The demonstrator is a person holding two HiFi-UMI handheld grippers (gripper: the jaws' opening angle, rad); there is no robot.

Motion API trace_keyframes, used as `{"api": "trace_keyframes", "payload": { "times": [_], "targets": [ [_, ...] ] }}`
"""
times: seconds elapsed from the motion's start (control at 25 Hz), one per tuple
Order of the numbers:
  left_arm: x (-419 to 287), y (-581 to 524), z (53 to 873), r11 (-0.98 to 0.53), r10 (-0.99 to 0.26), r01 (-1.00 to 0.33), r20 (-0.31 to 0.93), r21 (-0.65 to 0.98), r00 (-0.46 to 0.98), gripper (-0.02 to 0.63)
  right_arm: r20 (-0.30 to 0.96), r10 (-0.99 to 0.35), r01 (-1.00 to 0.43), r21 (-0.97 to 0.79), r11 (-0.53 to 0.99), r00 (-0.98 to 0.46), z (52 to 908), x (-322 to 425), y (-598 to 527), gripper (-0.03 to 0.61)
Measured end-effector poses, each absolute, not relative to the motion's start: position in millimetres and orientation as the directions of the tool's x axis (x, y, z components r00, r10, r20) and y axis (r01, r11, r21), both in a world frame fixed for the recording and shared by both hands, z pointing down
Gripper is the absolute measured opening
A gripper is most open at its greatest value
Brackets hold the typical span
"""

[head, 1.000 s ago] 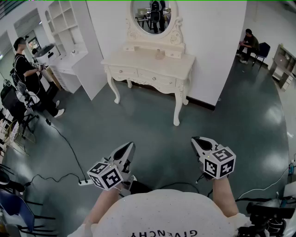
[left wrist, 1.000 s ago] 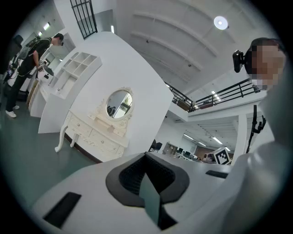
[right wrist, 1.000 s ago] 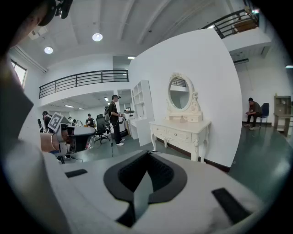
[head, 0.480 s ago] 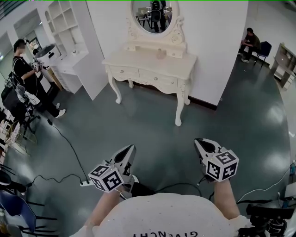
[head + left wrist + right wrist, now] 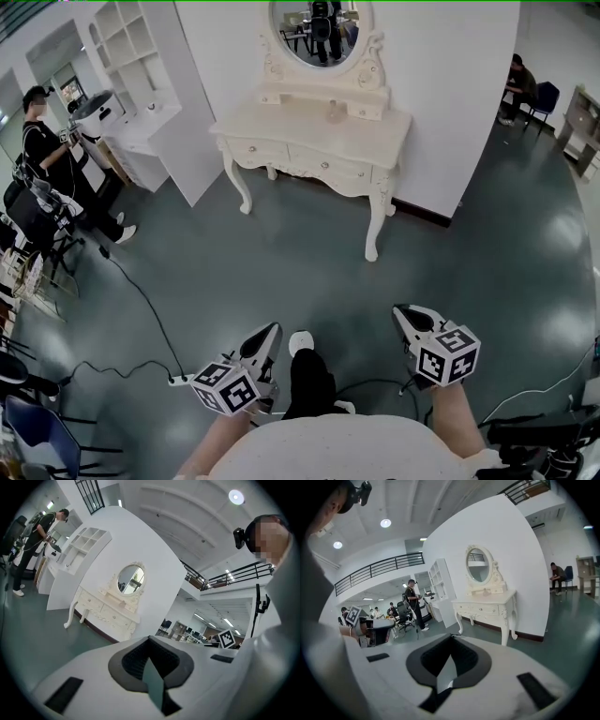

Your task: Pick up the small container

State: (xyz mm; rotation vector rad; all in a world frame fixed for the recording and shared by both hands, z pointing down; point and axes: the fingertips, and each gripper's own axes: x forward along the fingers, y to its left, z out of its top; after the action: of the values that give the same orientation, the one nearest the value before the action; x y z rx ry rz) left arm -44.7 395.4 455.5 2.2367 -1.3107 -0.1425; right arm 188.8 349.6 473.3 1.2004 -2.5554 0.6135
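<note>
1. The left claw (image 5: pixel 268 335) and right claw (image 5: pixel 404 313) are both clenched on nothing. They are well apart from the small container (image 5: pixel 335 112), which appears to stand on the far white surface (image 5: pixel 281 125) under the mirror (image 5: pixel 320 28).
2. Reaching it with the jaws closed would likely knock it over. The near power strip (image 5: pixel 178 380) could trip the person.
3. The room has a glossy dark floor (image 5: pixel 281 253), with shelving (image 5: pixel 131 42) at far left.

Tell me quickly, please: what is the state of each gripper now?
Left gripper: closed, holding nothing.
Right gripper: closed, holding nothing.
</note>
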Motion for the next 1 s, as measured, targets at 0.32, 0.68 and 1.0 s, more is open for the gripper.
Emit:
{"api": "trace_keyframes", "payload": {
  "times": [0.32, 0.68, 1.0],
  "targets": [
    [-45, 293, 458, -0.435, -0.797, -0.714, 0.133, 0.549, 0.589, 0.002, 0.456, -0.698, -0.833, -0.319, 0.451, -0.552, 482, 196, 264, 0.0],
    [-80, 153, 414, -0.525, -0.755, -0.666, 0.071, 0.53, 0.652, 0.002, 0.413, -0.72, -0.829, -0.224, 0.513, -0.557, 431, 124, 126, 0.0],
    [-111, 61, 371, -0.616, -0.711, -0.626, 0.005, 0.478, 0.703, 0.002, 0.339, -0.782, -0.852, -0.214, 0.477, -0.523, 390, 92, 36, 0.0]
  ]
}}
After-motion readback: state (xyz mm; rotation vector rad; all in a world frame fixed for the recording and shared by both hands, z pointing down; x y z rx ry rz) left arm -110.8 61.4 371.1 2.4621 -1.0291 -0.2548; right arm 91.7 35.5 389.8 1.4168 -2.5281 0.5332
